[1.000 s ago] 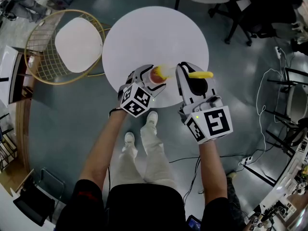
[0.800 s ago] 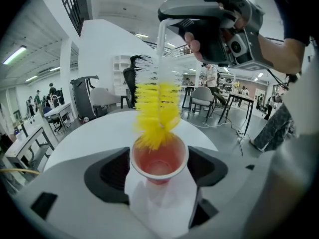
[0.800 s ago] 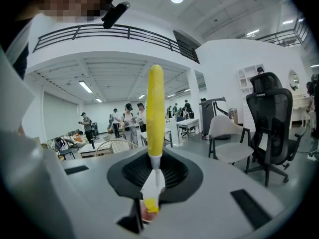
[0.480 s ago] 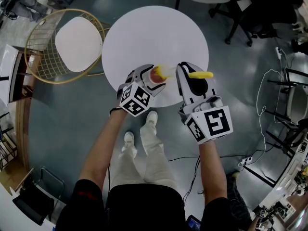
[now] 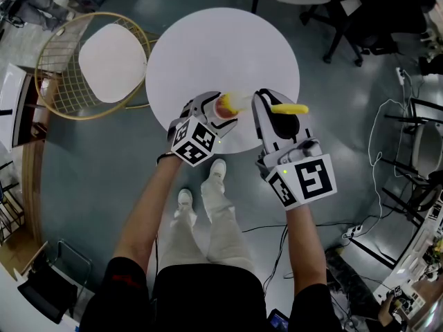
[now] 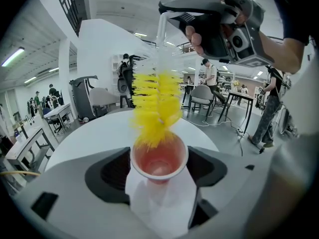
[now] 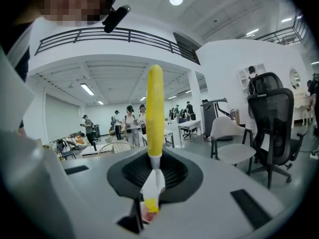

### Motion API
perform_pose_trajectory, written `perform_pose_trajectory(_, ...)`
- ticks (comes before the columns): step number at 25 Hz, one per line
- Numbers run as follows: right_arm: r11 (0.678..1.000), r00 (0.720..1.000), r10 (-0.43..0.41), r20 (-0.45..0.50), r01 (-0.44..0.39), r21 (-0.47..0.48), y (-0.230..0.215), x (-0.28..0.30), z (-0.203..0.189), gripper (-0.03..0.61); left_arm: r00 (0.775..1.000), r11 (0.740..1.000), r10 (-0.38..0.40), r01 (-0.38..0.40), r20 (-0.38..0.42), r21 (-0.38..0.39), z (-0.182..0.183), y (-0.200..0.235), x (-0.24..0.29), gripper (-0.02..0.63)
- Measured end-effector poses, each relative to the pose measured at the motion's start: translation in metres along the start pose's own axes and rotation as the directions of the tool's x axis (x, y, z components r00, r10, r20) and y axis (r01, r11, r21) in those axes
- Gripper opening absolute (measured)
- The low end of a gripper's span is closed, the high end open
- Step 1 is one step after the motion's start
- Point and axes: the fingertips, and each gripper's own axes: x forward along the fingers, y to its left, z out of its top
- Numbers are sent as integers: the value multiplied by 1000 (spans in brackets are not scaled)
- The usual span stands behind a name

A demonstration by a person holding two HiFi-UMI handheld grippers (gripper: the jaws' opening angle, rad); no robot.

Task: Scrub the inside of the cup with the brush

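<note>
A small pink cup (image 6: 159, 159) with a white rim sits clamped between the jaws of my left gripper (image 6: 159, 176), its mouth facing out; in the head view the cup (image 5: 224, 107) is held over the near edge of the round white table (image 5: 221, 54). My right gripper (image 7: 149, 193) is shut on the yellow-handled brush (image 7: 155, 113). The brush's yellow bristles (image 6: 155, 111) reach down into the cup's mouth, the tips just inside the rim. In the head view the yellow handle (image 5: 289, 108) sticks out to the right of the right gripper (image 5: 266, 120).
A wire chair with a white seat (image 5: 111, 54) stands left of the table. Dark office chairs (image 5: 360, 12) stand at the far right. Cables (image 5: 387, 137) lie on the floor at the right. People (image 7: 130, 123) stand far off in the hall.
Almost nothing differs: both grippers hold their places, with only a slight shift of the right gripper's marker cube.
</note>
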Motion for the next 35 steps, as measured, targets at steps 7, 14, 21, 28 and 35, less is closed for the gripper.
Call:
perform_pose_trajectory(7,1000,1000,13,-15,-13,6,6,-1,-6,48,1000,1000,-5,5,1,3,0,-1,1,365)
perform_pose_trajectory(14,1000,999,13,-34,-13,17,5,5,-16,49,1000,1000,-11,11,8,6,1,-1,0,365)
perform_pose_trajectory(21,999,997,30,-71,-28,32,10,9,-33,48,1000,1000,-9,9,10,10,0,0,0,365)
perform_pose_trajectory(28,999,994,18,-106,-13,51,5,14,-52,48,1000,1000,-11,10,13,11,0,0,0,365)
perform_pose_trajectory(35,998,990,17,-142,-9,59,1,20,-72,48,1000,1000,-12,12,23,10,0,0,0,365)
